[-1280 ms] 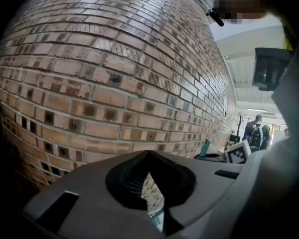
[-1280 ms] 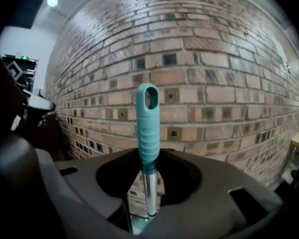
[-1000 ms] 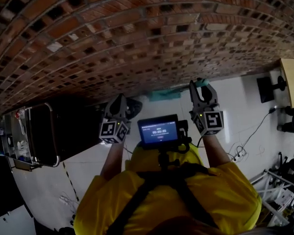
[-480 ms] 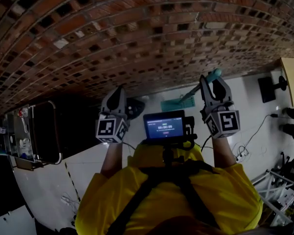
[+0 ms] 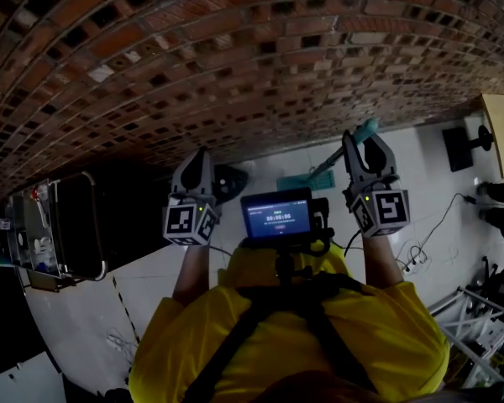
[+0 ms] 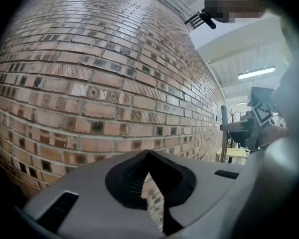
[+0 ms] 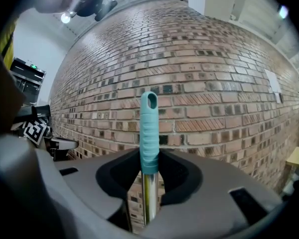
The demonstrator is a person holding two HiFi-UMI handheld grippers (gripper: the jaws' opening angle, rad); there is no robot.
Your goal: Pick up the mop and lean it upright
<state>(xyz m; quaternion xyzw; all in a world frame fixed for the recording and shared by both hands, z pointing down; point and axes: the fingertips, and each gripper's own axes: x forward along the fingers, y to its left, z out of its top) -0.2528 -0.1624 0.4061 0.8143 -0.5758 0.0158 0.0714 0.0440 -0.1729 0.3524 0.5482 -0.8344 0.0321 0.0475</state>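
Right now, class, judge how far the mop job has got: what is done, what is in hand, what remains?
Done: the right gripper is shut on the mop handle, which stands upright. In hand: it is held before the brick wall, with the mop head near the wall's foot. Left: rest the handle against the wall and let go. The left gripper is shut and empty.

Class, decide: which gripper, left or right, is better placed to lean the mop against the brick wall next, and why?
Right. The right gripper is clamped on the mop handle, upright facing the brick wall; the left gripper is shut and empty.
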